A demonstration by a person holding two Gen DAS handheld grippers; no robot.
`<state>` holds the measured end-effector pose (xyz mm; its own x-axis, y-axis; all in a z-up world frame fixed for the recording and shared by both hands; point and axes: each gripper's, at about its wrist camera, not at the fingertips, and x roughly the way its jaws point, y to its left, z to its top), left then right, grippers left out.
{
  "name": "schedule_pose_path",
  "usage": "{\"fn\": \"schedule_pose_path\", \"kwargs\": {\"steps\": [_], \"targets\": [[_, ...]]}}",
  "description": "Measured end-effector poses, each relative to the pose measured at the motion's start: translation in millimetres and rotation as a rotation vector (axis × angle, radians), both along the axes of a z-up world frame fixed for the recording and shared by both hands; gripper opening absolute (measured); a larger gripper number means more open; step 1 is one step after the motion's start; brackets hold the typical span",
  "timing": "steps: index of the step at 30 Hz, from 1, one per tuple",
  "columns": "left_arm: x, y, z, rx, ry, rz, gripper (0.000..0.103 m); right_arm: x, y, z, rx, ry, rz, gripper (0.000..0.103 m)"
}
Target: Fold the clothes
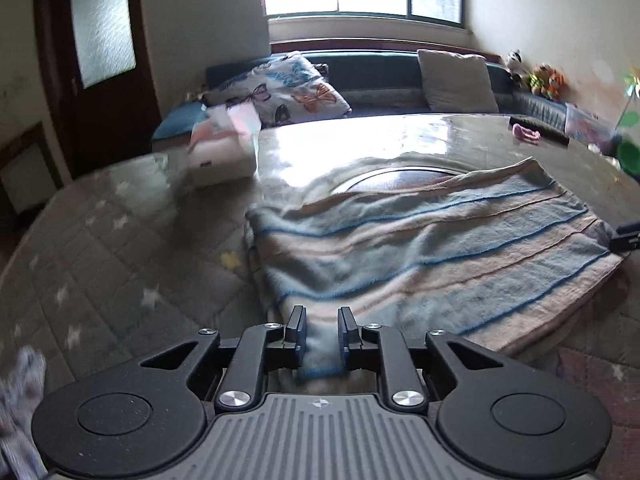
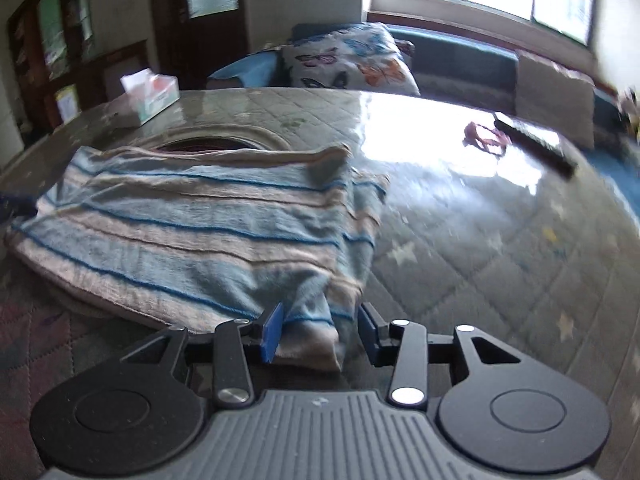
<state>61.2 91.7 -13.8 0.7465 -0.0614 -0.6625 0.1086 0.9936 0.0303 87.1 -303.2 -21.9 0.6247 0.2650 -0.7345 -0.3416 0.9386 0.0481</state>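
Observation:
A fuzzy striped garment (image 1: 420,248), light blue and beige with thin blue lines, lies folded on the quilted table. My left gripper (image 1: 322,314) is shut on its near left corner, with cloth bunched between the fingers. In the right wrist view the same garment (image 2: 200,224) spreads to the left. My right gripper (image 2: 320,312) straddles its near right corner with the jaws apart, and the cloth lies loose between them. The right gripper's tip shows at the far right edge of the left wrist view (image 1: 626,238).
The table (image 2: 460,248) has a grey quilted cover with stars under glossy plastic. A tissue box (image 1: 222,152) stands at the back left, a pink item (image 1: 526,133) and a dark remote (image 2: 534,142) at the back right. A sofa with a butterfly pillow (image 1: 288,88) lies beyond.

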Motion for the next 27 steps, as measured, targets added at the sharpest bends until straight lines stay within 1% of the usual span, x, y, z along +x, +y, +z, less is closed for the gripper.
{"fn": "schedule_pose_path", "kwargs": {"steps": [3, 5, 6, 7, 8, 10, 11, 12, 14, 16, 18, 22, 24, 26, 27], "targets": [[-5.2, 4.5, -3.0, -0.047, 0.017, 0.023, 0.019, -2.5, -7.0, -2.3, 0.034, 0.014, -0.023, 0.042], [-5.9, 7.6, -4.5, -0.078, 0.029, 0.035, 0.019, -3.9, -9.6, -3.3, 0.048, 0.019, -0.030, 0.040], [-5.4, 9.2, -5.0, -0.094, 0.036, 0.040, 0.019, -4.2, -10.0, -3.5, 0.053, 0.020, -0.032, 0.036], [-5.0, 11.1, -5.2, -0.107, 0.041, 0.041, 0.018, -4.5, -10.5, -3.4, 0.062, 0.023, -0.032, 0.026], [-4.7, 13.0, -5.5, -0.121, 0.046, 0.043, 0.018, -4.8, -11.0, -3.3, 0.077, 0.028, -0.030, 0.017], [-4.0, 16.8, -6.0, -0.149, 0.055, 0.046, 0.016, -6.1, -10.1, -2.8, 0.080, 0.027, -0.030, 0.013], [-3.7, 18.7, -6.2, -0.162, 0.059, 0.047, 0.012, -7.2, -9.2, -2.3, 0.076, 0.022, -0.031, 0.011], [-3.5, 20.3, -5.8, -0.172, 0.061, 0.046, 0.010, -8.7, -8.2, -1.6, 0.072, 0.017, -0.031, 0.010], [-5.9, 21.6, -4.7, -0.181, 0.066, 0.037, 0.006, -12.4, -7.1, 0.1, 0.060, 0.011, -0.027, 0.009], [-8.9, 22.1, -3.6, -0.185, 0.073, 0.024, 0.005, -18.3, -7.7, 2.3, 0.041, 0.007, -0.017, 0.008], [-17.1, 18.8, -2.8, -0.178, 0.085, -0.001, 0.005, -25.9, -10.2, 4.8, 0.021, 0.010, -0.009, 0.008], [-36.3, 10.1, -1.6, -0.158, 0.103, -0.044, 0.005, -46.1, -20.2, 8.8, -0.007, 0.049, -0.001, 0.008], [-43.0, 6.2, 1.9, -0.138, 0.101, -0.054, 0.005, -54.7, -24.1, 10.4, -0.008, 0.077, 0.008, 0.010], [-46.6, 3.1, 9.8, -0.103, 0.076, -0.052, 0.008, -60.0, -26.0, 14.7, -0.008, 0.086, 0.016, 0.011], [-46.5, 2.8, 14.1, -0.092, 0.059, -0.051, 0.008, -62.0, -26.1, 19.0, -0.012, 0.080, 0.020, 0.014]]}}
